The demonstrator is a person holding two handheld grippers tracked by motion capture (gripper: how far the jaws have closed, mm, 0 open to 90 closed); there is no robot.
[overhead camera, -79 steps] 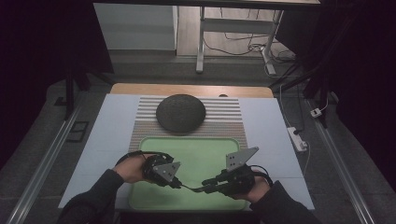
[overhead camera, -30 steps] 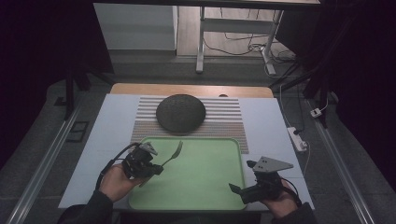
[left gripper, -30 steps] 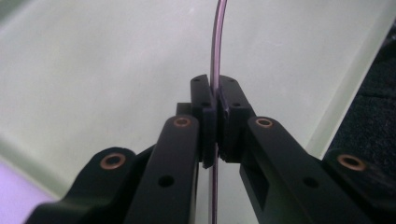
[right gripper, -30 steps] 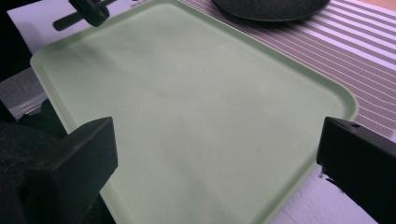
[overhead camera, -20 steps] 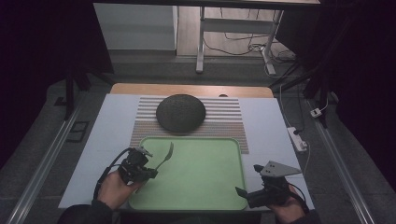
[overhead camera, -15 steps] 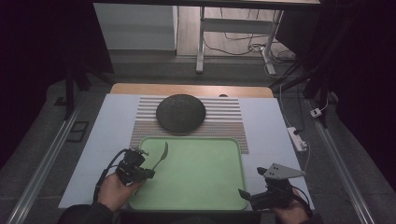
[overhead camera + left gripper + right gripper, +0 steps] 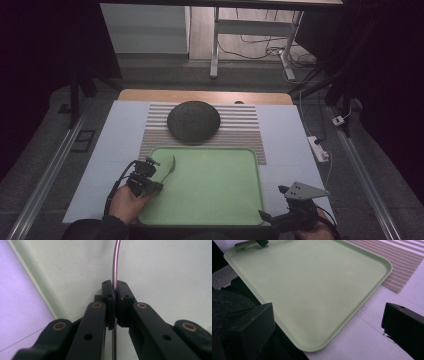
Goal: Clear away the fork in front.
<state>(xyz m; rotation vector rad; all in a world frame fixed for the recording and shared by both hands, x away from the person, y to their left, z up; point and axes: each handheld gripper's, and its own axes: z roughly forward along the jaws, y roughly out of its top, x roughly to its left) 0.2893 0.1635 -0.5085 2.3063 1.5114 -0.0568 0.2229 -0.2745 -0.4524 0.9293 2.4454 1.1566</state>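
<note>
While left claw [image 7: 115, 293] pinches spoon [image 7: 115, 262], right claw [image 7: 274, 218] gapes beside tray [image 7: 215, 210].

The high view is dim, its edges falling to black around the tabletop [image 7: 300, 150]; the floor beyond it is brighter; the tray [image 7: 215, 185] shows no glare; the gripper views are brighter, flat and soft, with near fingers [image 7: 110, 300] blurred.
</note>
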